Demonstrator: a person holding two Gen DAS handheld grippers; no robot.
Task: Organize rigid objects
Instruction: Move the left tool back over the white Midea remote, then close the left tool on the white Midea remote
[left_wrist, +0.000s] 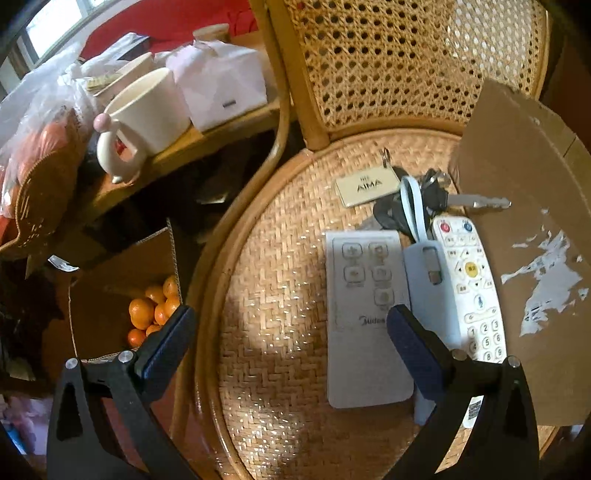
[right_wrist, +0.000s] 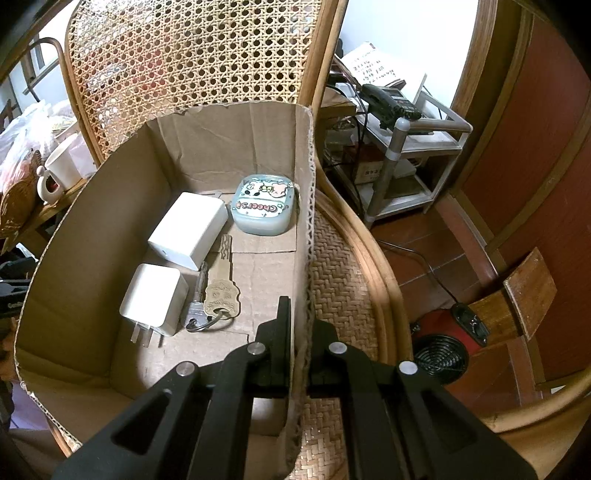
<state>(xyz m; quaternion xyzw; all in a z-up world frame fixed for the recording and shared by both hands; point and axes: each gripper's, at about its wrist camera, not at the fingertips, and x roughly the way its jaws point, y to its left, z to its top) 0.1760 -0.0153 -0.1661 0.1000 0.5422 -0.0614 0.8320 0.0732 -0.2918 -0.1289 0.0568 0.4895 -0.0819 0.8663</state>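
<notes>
On a rattan chair seat (left_wrist: 280, 280), we hover the left gripper (left_wrist: 288, 325), fingers wide apart and empty, over a row of items waiting to be sorted: a flat white Midea remote (left_wrist: 364, 317), a pale blue case (left_wrist: 430, 280) w/ a strap, and a white keypad remote (left_wrist: 469, 280), lying side by side and touching. Behind them sit an AIMA tag (left_wrist: 367, 186) and a bunch of keys (left_wrist: 443, 195), one key blade resting against the cardboard box (right_wrist: 92, 229). Our right gripper (right_wrist: 299, 332) is clamped on the box's near wall, steadying it. Inside already: two white chargers (right_wrist: 188, 229), a brass key (right_wrist: 221, 288) on a ring, and a teal "Cheers" case (right_wrist: 264, 208).

Next, we judge, is the Midea remote. It's thin and lies flat on the weave, so we'd come down straight, straddle its narrow width, and close only once both pads are below its top edge. The right finger is very near the blue case; we'd shift left a bit to avoid nudging it. Keep the box pinned meanwhile.
</notes>
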